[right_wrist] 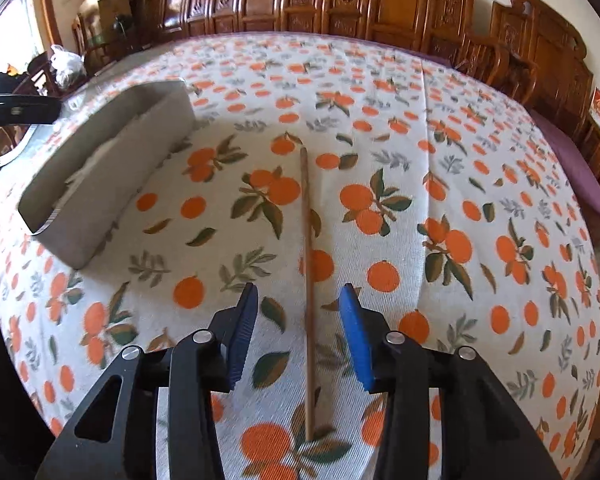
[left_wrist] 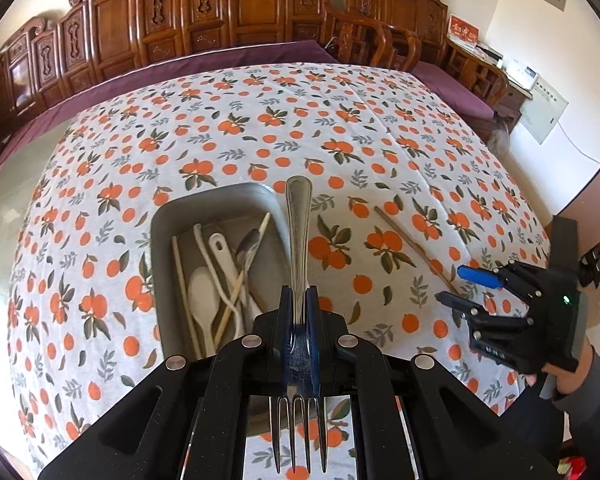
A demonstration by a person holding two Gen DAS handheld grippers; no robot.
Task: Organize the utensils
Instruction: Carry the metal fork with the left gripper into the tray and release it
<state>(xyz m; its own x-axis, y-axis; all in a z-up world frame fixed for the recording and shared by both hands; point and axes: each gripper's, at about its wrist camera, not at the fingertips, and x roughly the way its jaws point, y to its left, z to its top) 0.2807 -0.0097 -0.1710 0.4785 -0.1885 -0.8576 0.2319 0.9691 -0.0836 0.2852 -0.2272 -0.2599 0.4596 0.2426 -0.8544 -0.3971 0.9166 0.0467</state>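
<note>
My left gripper (left_wrist: 299,300) is shut on a metal fork (left_wrist: 298,224), handle pointing away and tines toward the camera, above the right rim of a grey tray (left_wrist: 216,196). The tray holds white spoons, a metal spoon and chopsticks. A brown wooden chopstick (right_wrist: 307,280) lies on the orange-print tablecloth; it also shows in the left wrist view (left_wrist: 412,246). My right gripper (right_wrist: 298,308) is open, its blue pads on either side of the chopstick's near part, just above it. It appears at the right of the left wrist view (left_wrist: 456,284).
The grey tray (right_wrist: 112,176) stands to the left of the chopstick. The table is covered by the orange-print cloth (left_wrist: 340,120) over a purple one. Carved wooden chairs (left_wrist: 220,12) line the far side. A side table with papers (left_wrist: 516,72) stands at the right wall.
</note>
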